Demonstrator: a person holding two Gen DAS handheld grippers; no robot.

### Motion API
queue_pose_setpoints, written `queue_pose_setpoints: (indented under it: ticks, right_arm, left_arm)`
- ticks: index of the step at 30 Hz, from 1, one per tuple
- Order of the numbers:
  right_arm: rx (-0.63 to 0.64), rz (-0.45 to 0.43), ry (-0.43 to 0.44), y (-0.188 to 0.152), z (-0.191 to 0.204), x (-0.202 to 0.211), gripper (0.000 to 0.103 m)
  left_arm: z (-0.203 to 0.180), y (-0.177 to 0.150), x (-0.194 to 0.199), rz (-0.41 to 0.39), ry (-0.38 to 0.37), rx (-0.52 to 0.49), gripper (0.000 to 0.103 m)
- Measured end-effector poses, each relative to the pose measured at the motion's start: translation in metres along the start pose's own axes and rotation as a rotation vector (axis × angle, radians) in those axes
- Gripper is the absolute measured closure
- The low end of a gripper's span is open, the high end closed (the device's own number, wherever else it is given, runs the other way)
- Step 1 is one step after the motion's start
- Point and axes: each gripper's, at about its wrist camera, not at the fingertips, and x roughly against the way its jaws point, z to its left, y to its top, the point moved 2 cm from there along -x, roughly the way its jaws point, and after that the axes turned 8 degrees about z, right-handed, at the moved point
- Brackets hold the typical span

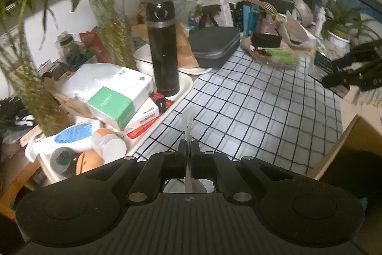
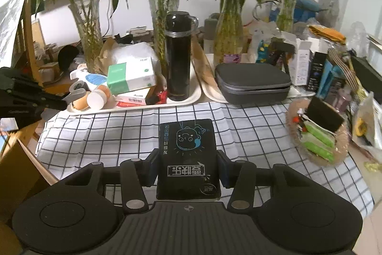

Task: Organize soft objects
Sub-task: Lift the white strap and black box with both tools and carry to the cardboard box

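Right tongs [image 2: 188, 165] closed part-way on a black soft pack of tissues [image 2: 187, 147], one pad pressed to each long side. Pack rectangular, glossy dark wrapper, a blue line-drawn cartoon face at the far end, white blocky characters nearer the camera, a small round emblem at the near edge. Held lengthwise along the fingers, clear above the white cloth with a black grid pattern [image 2: 250, 130] spread over the table.

Left tongs [image 1: 188, 152] shut tight on a thin translucent white strip of film [image 1: 189, 121], the strip standing up past the fingertips and bending slightly at the top, a further bit showing behind the pads. What the strip belongs to: cannot tell.

Behind the cloth, a white tray [image 2: 186, 98] carrying a tall black insulated flask [image 2: 177, 56], a green-and-white tissue box [image 2: 130, 78] stacked on a flatter white box, and an orange-and-white bottle lying on its side [image 2: 96, 97]. Just beside it, a grey zipped hard case [image 2: 253, 83] on a second tray. At the right edge of the cloth, a shallow woven basket [image 2: 296, 114] holding green packets [image 2: 320, 138] and a black rectangular block [image 2: 324, 115]. Glass vases of green bamboo stalks [image 2: 229, 40] along the back wall.
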Motion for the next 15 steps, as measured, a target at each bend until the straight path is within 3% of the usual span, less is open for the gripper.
queue_pose_setpoints:
  ticks: [15]
  right_arm:
    - [-0.073,0.039,-0.01,-0.014,0.031,0.058,0.051]
  left_arm:
    - [-0.03,-0.013,0.065,0.02,-0.024,0.125,0.1]
